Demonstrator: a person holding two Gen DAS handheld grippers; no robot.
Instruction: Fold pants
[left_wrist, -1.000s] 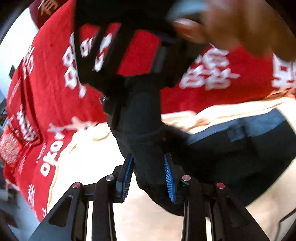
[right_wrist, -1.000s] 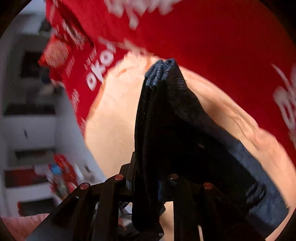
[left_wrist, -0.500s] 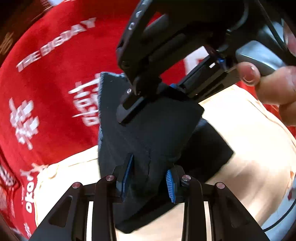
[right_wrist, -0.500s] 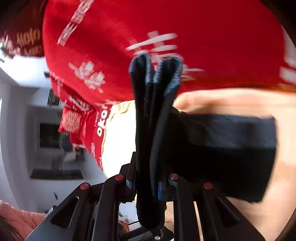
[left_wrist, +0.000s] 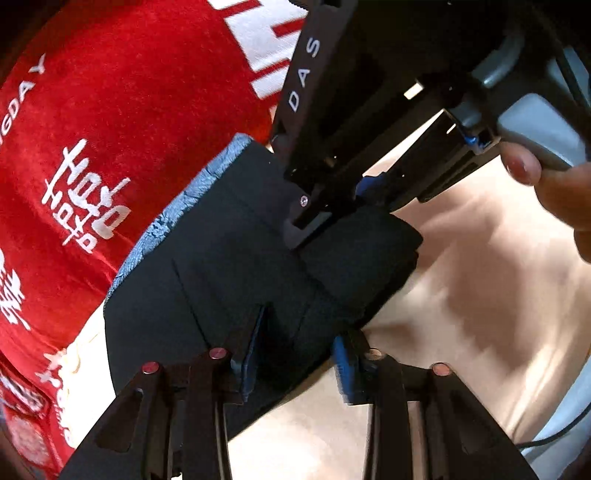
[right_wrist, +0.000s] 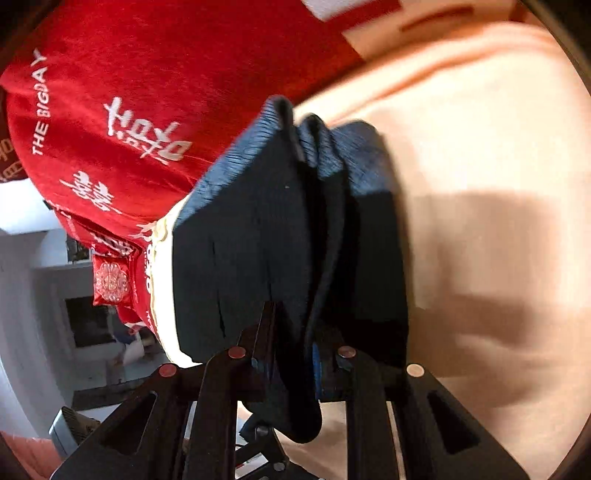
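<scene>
The dark navy pants (left_wrist: 221, 266) are folded into a thick bundle and lie over a cream sheet (left_wrist: 480, 288). My left gripper (left_wrist: 295, 365) is shut on the near edge of the pants, blue pads pressing the cloth. My right gripper (right_wrist: 291, 347) is shut on several stacked layers of the same pants (right_wrist: 258, 229); it also shows in the left wrist view (left_wrist: 332, 206), pinching the far side of the bundle, with the person's hand (left_wrist: 554, 184) on its handle.
A red blanket with white lettering (left_wrist: 110, 147) covers the surface beyond the pants and shows in the right wrist view (right_wrist: 147, 92). The cream sheet (right_wrist: 480, 184) spreads to the right. A room with shelves (right_wrist: 55, 295) lies beyond the bed's edge.
Both grippers have carried the pants over and down, so the bundle now lies folded and flatter on the cream sheet. The right gripper has come closer to the left one. Both stay shut.
</scene>
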